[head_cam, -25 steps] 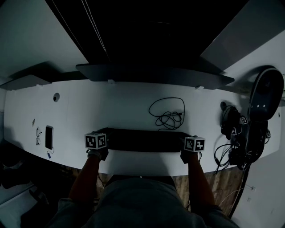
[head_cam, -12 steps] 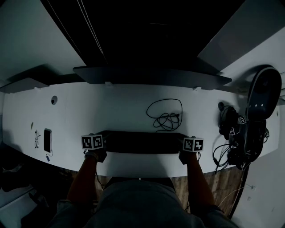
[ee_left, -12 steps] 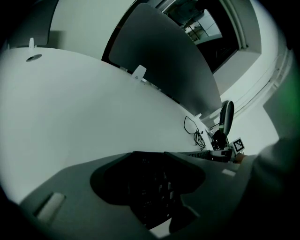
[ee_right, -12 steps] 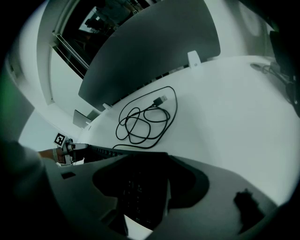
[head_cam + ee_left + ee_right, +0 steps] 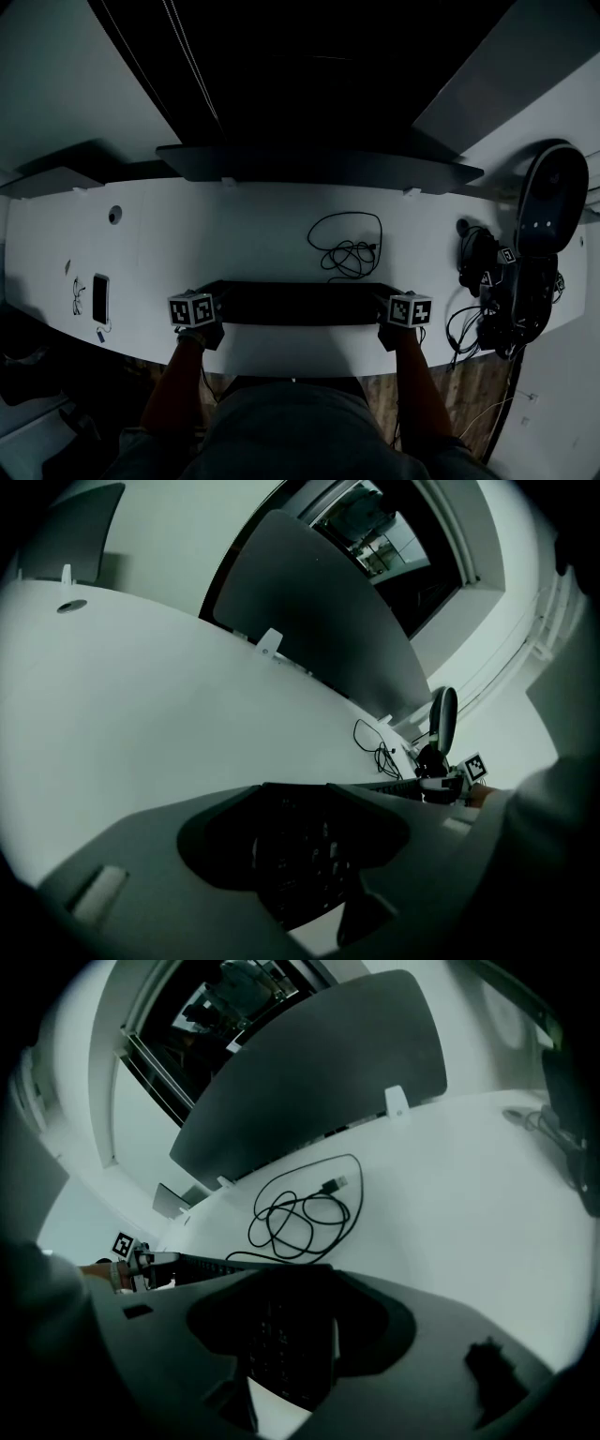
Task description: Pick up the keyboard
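**A:** Keyboard position?

**B:** Long black slab keyboard (image 5: 305, 302) lies flat on the white table (image 5: 234, 234), close to the near edge, in front of the person. The long axis runs left to right across the head view, parallel to that edge. One short end points at each tool.

**A:** Left tool?

**B:** Left tool (image 5: 298, 850) is at the keyboard's left end, angled downward. Its jaws are closing, with that end of the keyboard between them. There is still a dark gap on either side of the keys, so the pads are not pressing yet. From this view the keyboard stretches away towards the other tool's marker cube (image 5: 475, 767).

**A:** Right tool?

**B:** Mirror case. Right tool (image 5: 295, 1344) is at the right end, with its jaws apart and the keyboard's end between them — no clamp visible. Bare table shows below the keys.

**A:** Surroundings?

**B:** A loose coil of black cable (image 5: 349, 242) lies just behind the keyboard, right of centre and apart from it. A dark grey divider panel (image 5: 319, 164) stands along the far edge of the table. A small dark flat phone (image 5: 100, 297) lies well off to the left. A black chair back (image 5: 548, 202) rises at far right, above a tangle of dark gear.
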Tool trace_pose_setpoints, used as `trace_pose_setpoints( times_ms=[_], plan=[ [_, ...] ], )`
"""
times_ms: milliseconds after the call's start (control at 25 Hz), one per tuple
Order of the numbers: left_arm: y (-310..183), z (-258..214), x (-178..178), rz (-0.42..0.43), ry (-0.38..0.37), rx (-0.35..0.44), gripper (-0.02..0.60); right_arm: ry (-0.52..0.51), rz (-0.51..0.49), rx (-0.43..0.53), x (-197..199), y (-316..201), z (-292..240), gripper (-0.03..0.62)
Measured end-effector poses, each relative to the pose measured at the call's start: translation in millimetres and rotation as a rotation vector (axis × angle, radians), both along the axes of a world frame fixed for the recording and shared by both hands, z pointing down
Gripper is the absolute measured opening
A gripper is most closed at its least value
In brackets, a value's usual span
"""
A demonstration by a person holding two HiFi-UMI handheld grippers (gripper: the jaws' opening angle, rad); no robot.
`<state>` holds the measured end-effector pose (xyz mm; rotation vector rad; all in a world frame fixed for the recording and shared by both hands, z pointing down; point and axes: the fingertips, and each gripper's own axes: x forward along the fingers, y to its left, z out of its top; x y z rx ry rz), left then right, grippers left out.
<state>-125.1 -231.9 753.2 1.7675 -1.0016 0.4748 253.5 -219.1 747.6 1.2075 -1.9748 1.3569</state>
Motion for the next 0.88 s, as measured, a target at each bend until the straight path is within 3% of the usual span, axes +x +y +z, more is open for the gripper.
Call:
trace_pose_setpoints(
  times_ms=[880],
  plan=[
    [-19.5,-106.4,-0.8,-0.013,0.014,0.304,0.207,0.005,0.001,0.287,1.1,-16.6,-110.6,0.229]
  ],
)
